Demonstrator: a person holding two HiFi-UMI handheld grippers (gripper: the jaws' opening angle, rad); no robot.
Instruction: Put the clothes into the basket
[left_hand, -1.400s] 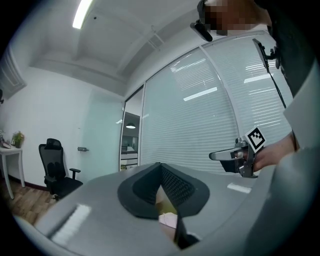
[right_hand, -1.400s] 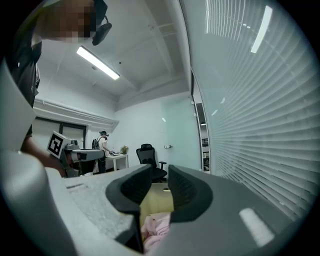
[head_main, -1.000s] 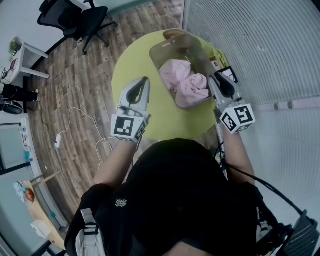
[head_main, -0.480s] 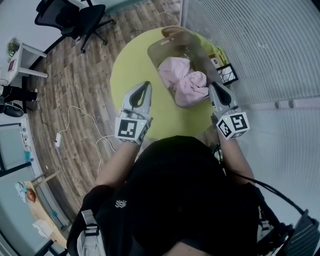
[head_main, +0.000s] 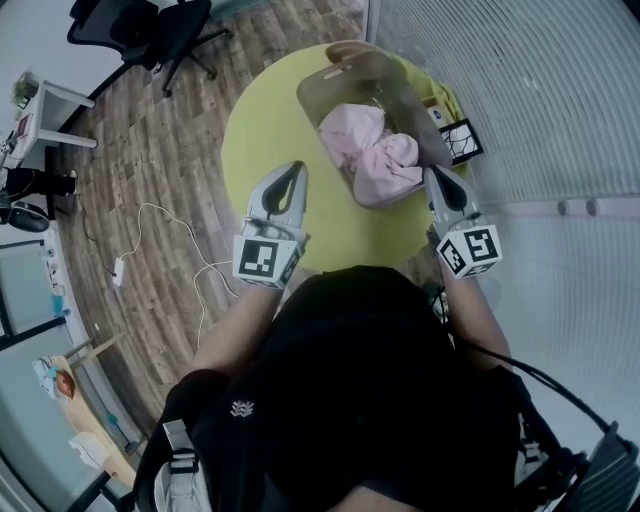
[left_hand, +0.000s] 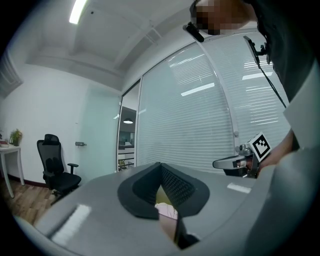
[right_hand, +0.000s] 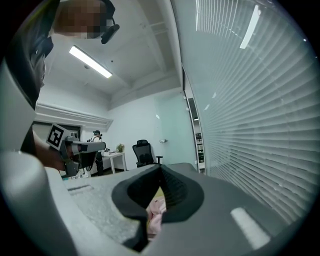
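Clothes (head_main: 370, 155) in basket (head_main: 345, 72) on table (head_main: 265, 130), chair (head_main: 150, 25) beyond, left gripper (head_main: 297, 166), right gripper (head_main: 432, 171) closed, empty

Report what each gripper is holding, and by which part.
Nothing is held. Left gripper and right gripper are shut and empty; the pink clothes lie in the basket.

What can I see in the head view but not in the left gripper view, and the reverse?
Only the head view shows the white cable on the floor and the square marker card. Only the left gripper view shows the ceiling light. Both show the pink clothes, the black office chair, the blinds and the right gripper.
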